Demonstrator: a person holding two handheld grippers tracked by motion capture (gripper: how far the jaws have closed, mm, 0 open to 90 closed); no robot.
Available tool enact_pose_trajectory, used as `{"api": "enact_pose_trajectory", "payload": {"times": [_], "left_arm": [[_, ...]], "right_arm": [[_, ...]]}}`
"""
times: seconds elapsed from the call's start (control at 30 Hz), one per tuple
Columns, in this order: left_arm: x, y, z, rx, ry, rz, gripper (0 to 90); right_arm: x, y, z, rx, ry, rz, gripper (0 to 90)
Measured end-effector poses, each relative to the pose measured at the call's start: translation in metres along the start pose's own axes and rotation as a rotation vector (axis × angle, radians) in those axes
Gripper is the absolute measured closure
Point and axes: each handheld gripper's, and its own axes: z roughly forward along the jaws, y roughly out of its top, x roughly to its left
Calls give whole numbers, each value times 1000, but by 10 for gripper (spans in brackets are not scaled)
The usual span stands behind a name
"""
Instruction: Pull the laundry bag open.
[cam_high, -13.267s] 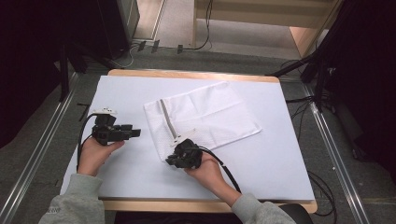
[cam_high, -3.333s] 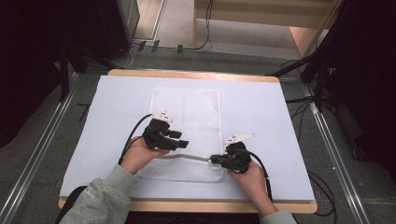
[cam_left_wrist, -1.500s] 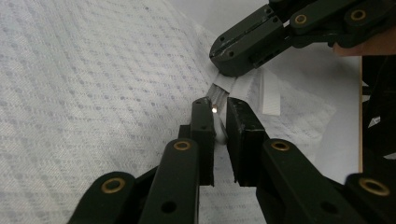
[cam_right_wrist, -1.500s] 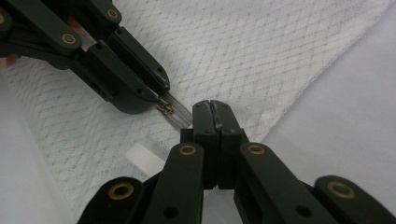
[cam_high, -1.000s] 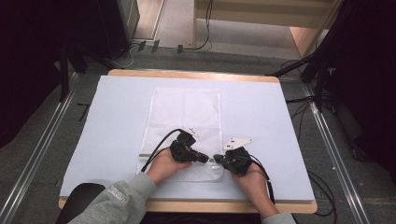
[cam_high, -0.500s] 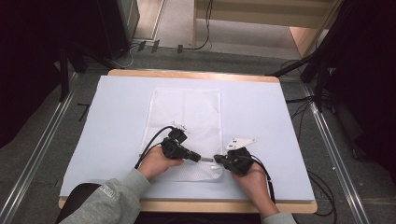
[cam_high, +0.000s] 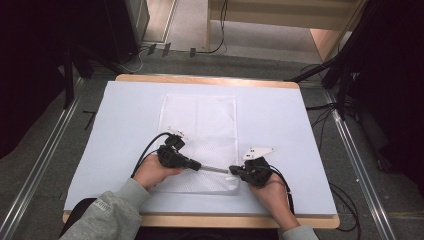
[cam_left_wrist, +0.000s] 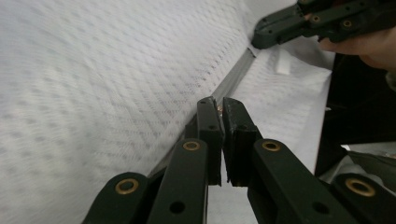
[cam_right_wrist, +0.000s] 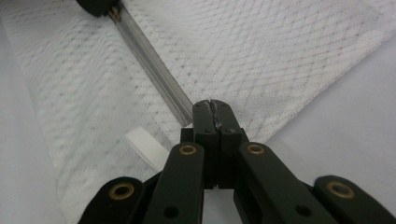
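Two grippers (cam_high: 196, 165) (cam_high: 234, 171) — clamped on zipper (cam_high: 214, 169).

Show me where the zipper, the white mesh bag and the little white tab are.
zipper (cam_right_wrist: 154, 72): right gripper view, middle of its grey toothed strip.
white mesh bag (cam_high: 200, 120): high view, flat upper part of the mesh.
little white tab (cam_right_wrist: 145, 147): right gripper view, middle of the tab.

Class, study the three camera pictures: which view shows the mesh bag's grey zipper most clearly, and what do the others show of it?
The right gripper view: the zipper runs sharp, teeth visible, from the left gripper's tip down to the right gripper. The left gripper view shows it blurred beyond the jaws. The high view shows a thin grey line between the grippers.
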Motion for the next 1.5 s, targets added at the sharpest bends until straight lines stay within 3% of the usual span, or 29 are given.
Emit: {"api": "enact_pose_trajectory", "payload": {"times": [0.07, 0.2, 0.33, 0.4, 0.67, 0.77, 0.8, 0.87, 0.9, 1.0, 1.07, 1.1, 1.27, 1.33, 1.4, 1.5], "left_arm": [[3, -4, -8, -7, 17, -7, 882], [9, -13, -21, -4, 11, -35, 883], [13, -23, -32, -2, 52, -38, 883], [14, -27, -40, 3, 104, -18, 882], [20, -42, -58, -2, 101, -52, 883], [24, -47, -64, -13, 80, -65, 883], [23, -49, -67, -19, 102, -63, 883], [25, -51, -69, -30, 69, -85, 883], [25, -52, -71, -30, 99, -84, 883], [31, -56, -78, -42, 95, -124, 884], [36, -61, -85, -44, 117, -132, 884], [40, -65, -90, -50, 101, -147, 884], [54, -85, -117, -111, 175, -214, 884], [58, -92, -120, -129, 133, -238, 884], [55, -91, -115, -92, 164, -209, 882], [55, -92, -116, -113, 155, -195, 878]], "right_arm": [[0, 0, 0, 0, 0, -2, 900], [0, 0, 0, 2, 3, 6, 900], [-1, 1, 0, 6, 5, 2, 900], [0, 1, 0, 12, 2, -7, 900], [-1, 2, 0, 13, 3, -21, 900], [0, 3, 0, 18, -1, -23, 900], [0, 3, 1, 17, -1, -27, 900], [1, 3, 1, 18, 2, -22, 900], [1, 3, 1, 19, 3, -22, 900], [1, 4, 1, 26, -4, -28, 900], [1, 5, 2, 27, -6, -37, 900], [1, 5, 1, 29, -7, -35, 900], [0, 5, 1, 32, 1, -26, 900], [-1, 6, 1, 34, 2, -28, 900], [-2, 7, 1, 40, 0, -22, 900], [-4, 8, 2, 49, 15, -5, 900]]}}
